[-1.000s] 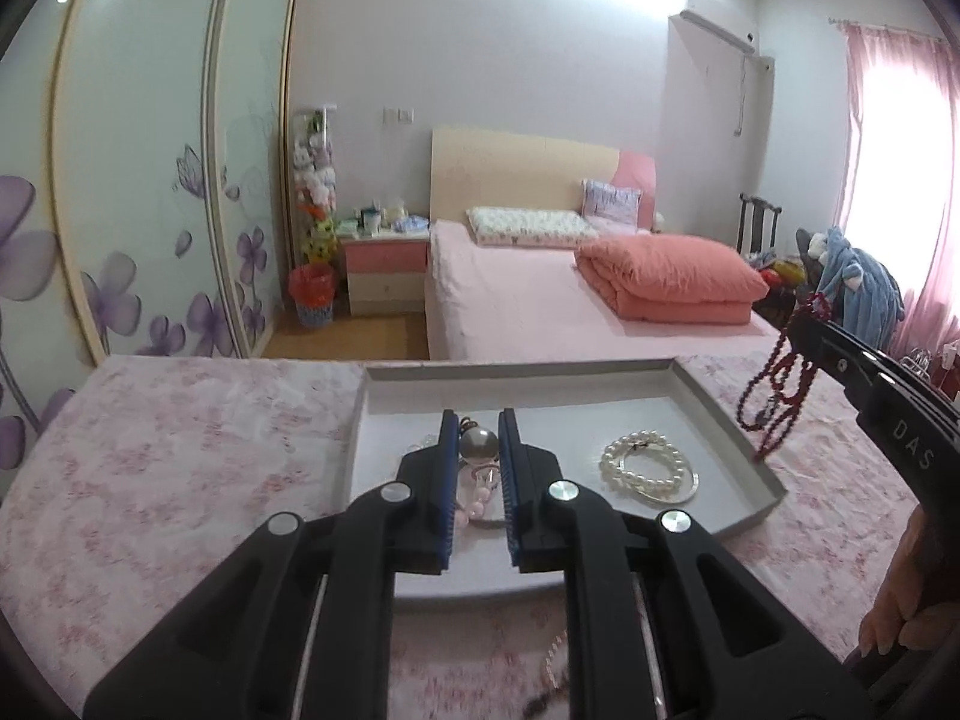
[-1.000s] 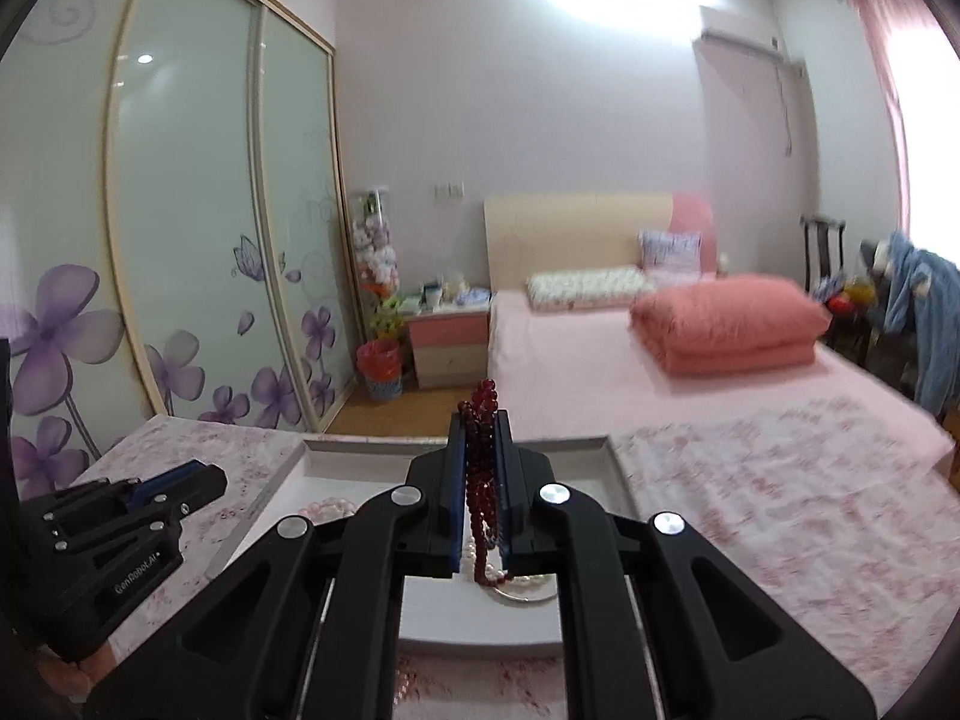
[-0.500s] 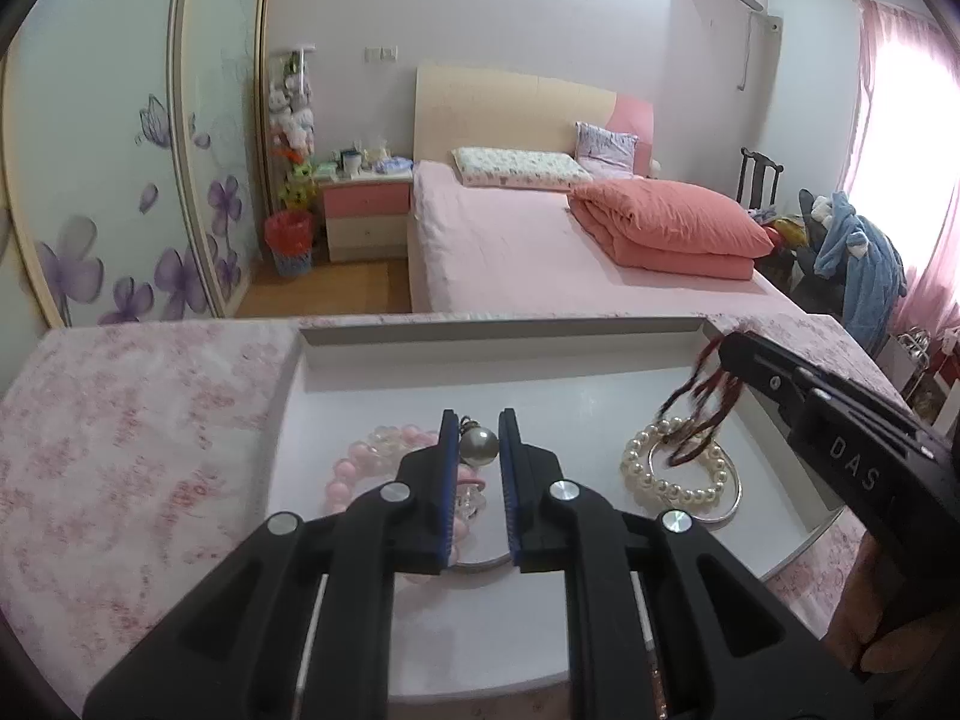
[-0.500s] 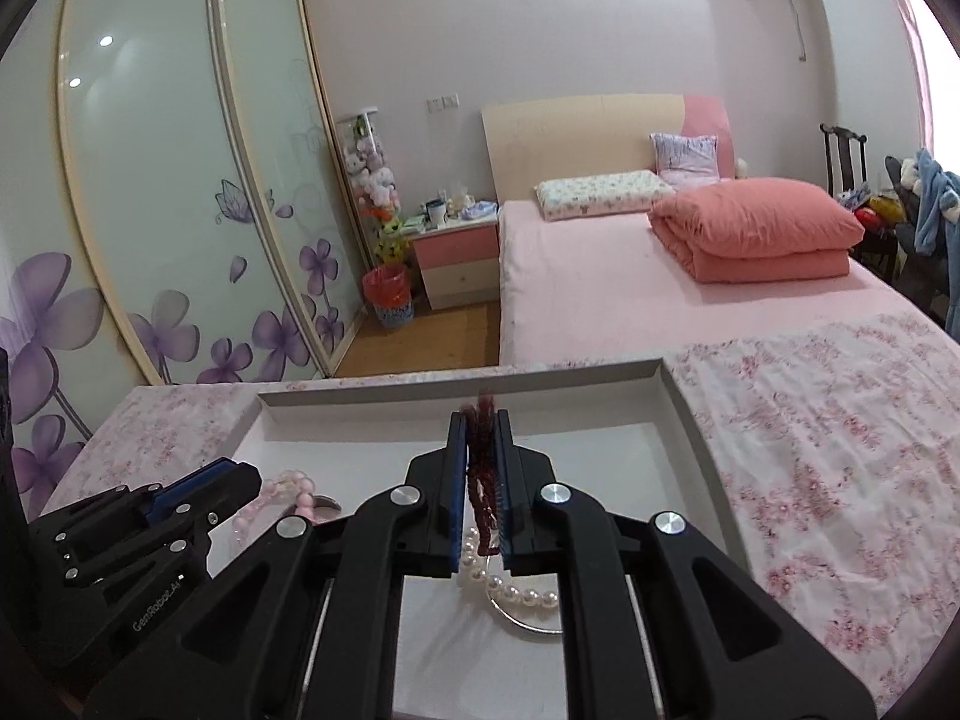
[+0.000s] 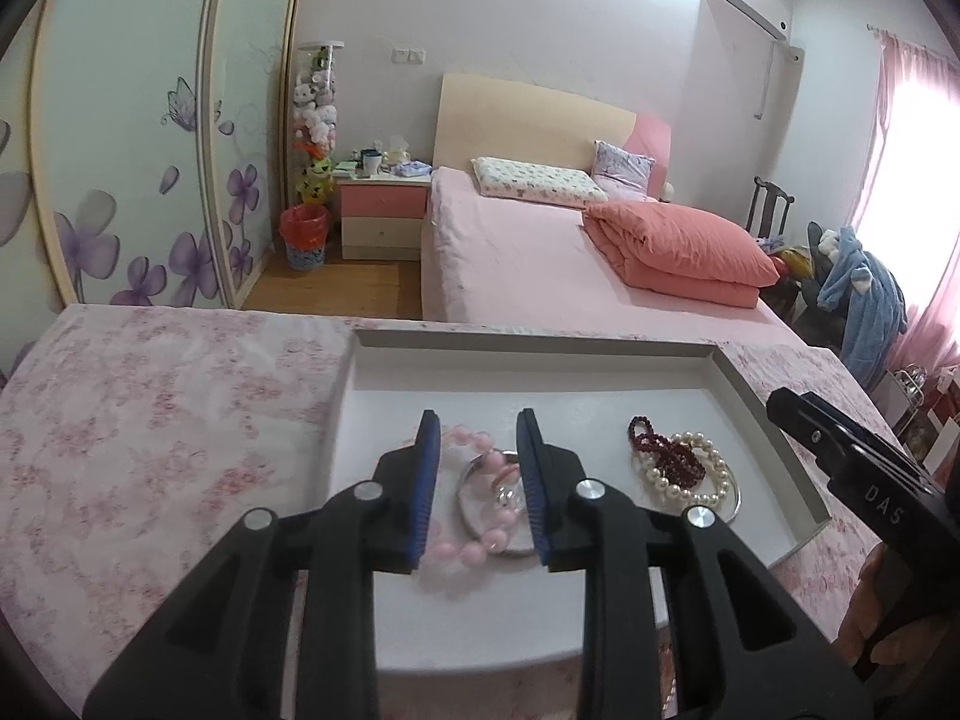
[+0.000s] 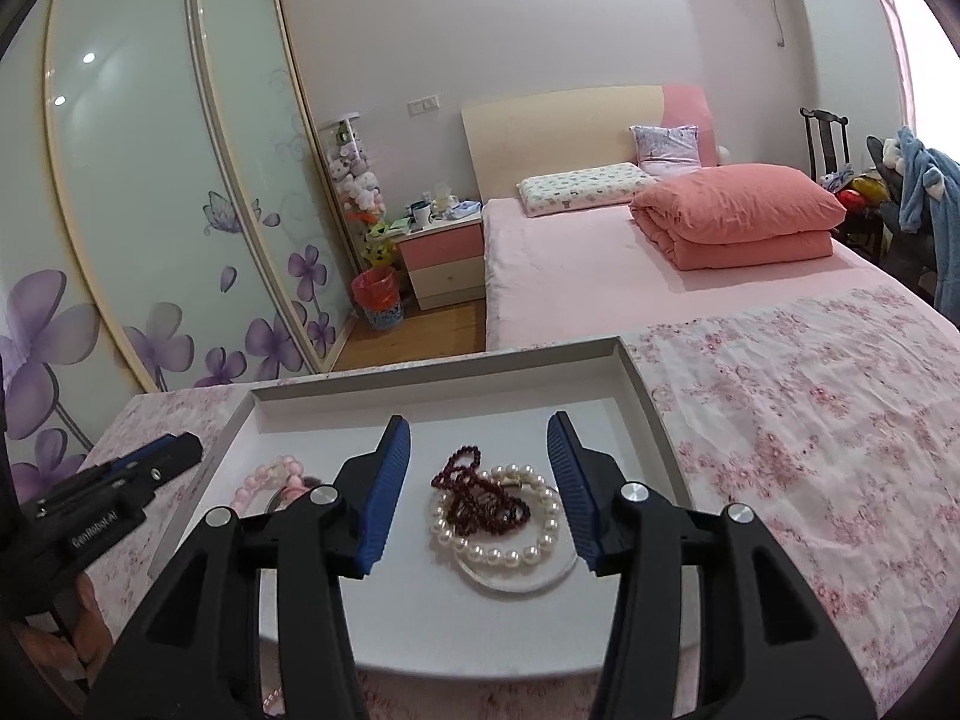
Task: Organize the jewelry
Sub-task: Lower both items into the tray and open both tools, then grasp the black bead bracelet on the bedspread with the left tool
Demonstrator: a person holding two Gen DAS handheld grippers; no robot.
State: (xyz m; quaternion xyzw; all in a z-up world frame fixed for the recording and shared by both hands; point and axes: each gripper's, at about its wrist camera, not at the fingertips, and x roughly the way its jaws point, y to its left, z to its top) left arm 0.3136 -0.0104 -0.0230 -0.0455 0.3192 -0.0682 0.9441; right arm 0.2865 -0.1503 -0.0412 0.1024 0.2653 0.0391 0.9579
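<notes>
"DAS" showed on the right tool (image 6: 479,483), "GenRobot.AI" on the left tool (image 5: 477,477). Both had just spread, gripping nothing; the red beads (image 6: 480,501) lay on pearls (image 6: 510,546) in the tray (image 6: 645,396), the pink bracelet (image 5: 474,546) partly hidden.

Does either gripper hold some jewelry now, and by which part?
Nothing is held. Both grippers, left and right, have just opened; the jewelry lies in the tray.

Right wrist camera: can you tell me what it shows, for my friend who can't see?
The right gripper hangs open over a grey tray where dark red beads lie on a white pearl bracelet; its fingers have just been opening, with nothing pressed between them. A pink bead bracelet lies further left, near the left gripper. Behind is a pink bed.
</notes>
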